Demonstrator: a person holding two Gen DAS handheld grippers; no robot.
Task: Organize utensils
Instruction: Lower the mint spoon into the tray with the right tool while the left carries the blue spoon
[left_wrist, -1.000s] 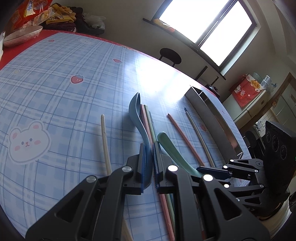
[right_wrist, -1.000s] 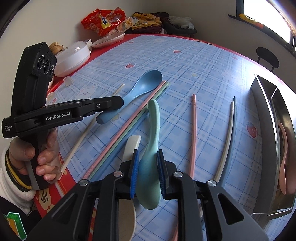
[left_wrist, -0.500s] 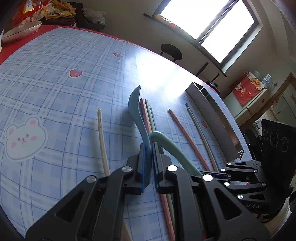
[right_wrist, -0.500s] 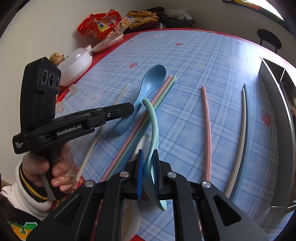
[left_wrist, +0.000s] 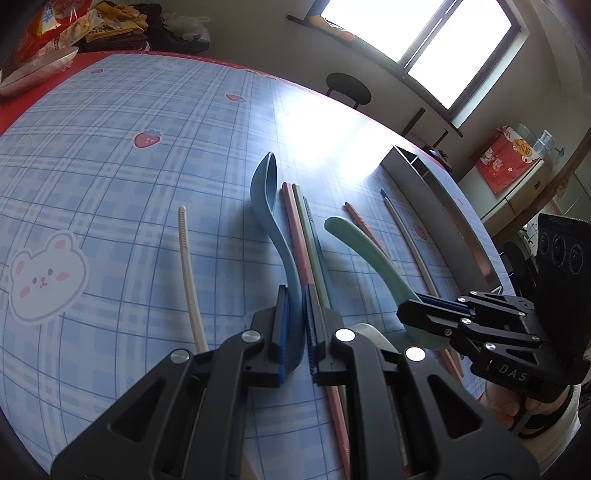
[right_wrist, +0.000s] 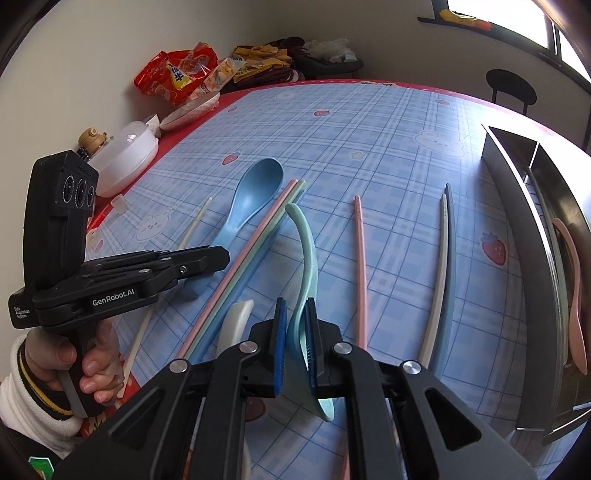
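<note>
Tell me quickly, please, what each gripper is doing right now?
Left gripper: closed on the blue spoon.
Right gripper: closed on the green spoon.

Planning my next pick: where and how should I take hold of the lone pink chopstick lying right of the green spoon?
Grip the pink chopstick at mid-shaft, coming straight down with the fingers across its width. It lies flat and alone, with bare tablecloth on both sides, leaving room for the fingers.
</note>
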